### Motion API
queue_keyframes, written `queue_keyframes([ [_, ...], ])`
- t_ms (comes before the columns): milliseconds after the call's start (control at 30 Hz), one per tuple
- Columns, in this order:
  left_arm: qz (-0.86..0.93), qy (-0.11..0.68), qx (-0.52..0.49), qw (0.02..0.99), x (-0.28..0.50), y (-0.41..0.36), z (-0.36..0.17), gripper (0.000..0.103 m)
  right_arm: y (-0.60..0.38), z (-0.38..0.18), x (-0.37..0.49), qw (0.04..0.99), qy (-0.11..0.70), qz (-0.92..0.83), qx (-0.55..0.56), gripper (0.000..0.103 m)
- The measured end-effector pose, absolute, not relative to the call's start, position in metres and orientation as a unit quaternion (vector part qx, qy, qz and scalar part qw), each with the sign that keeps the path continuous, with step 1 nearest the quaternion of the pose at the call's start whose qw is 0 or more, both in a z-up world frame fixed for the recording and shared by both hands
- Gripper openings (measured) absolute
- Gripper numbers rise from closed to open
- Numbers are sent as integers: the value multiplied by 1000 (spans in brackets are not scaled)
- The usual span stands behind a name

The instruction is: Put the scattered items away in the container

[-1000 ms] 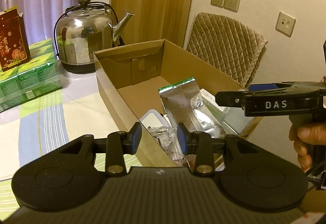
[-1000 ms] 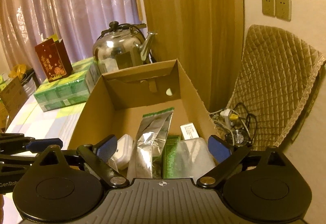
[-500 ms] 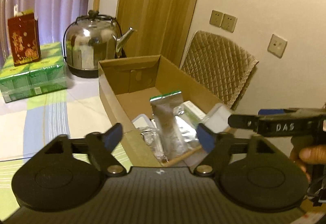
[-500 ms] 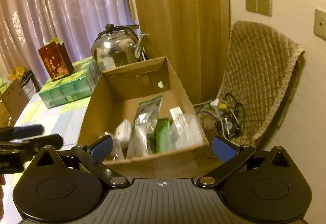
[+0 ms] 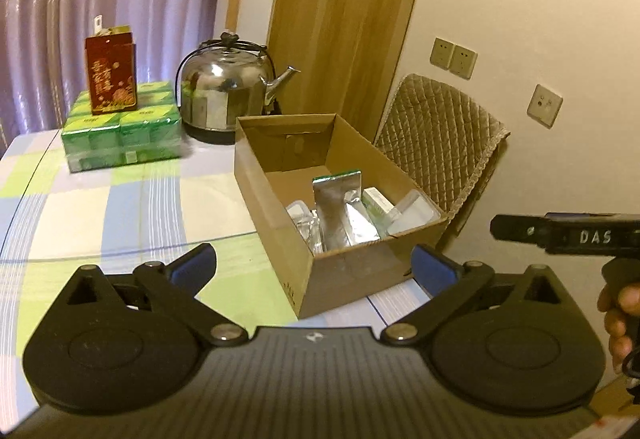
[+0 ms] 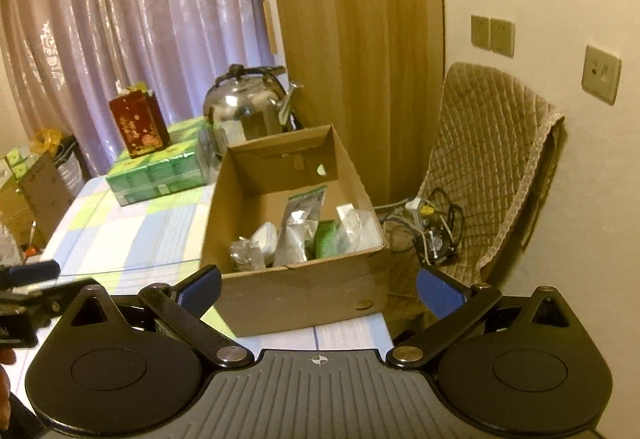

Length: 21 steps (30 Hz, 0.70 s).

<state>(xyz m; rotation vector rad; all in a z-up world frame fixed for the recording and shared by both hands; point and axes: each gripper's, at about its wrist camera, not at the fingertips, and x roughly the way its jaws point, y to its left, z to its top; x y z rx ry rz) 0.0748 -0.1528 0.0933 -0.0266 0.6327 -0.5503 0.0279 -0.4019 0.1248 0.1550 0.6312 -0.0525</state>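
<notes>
Left tongs: spread wide, nothing between the blue pads, held back from the near corner of the cardboard box, well above the table.
Green packs: at 10 o'clock in the left wrist view, stacked at the far side of the table, red carton standing on top; wrapped and squared off, likely not part of the scatter.
Kettle: at 11 o'clock, just behind the box's far wall.
Box contents: silver foil pouch upright near the middle, white case to its left, green packet and clear plastic tub to its right, all crowded into the near half; far half bare.
Table around the box: no loose small items visible in either view.
Right tongs: likewise spread wide and empty, facing the box's near wall from above the table edge.
Chair: at 2 o'clock in the right wrist view, beyond the table, cables on its seat.
Step in hand: judged to be the close of the tidying, both tools clear of the box.
Next move: a look over the table for strays; if none, nothing more to fetch.
</notes>
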Motion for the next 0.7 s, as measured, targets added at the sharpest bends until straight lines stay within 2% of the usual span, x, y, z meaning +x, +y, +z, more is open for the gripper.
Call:
queue_keyframes([
  [200, -247, 320, -16, 914, 54, -146, 97, 102, -389, 136, 16, 948, 311, -12, 67, 101],
  [700, -222, 340, 13, 914, 16, -148, 81, 102, -373, 110, -19, 940, 336, -23, 60, 101],
])
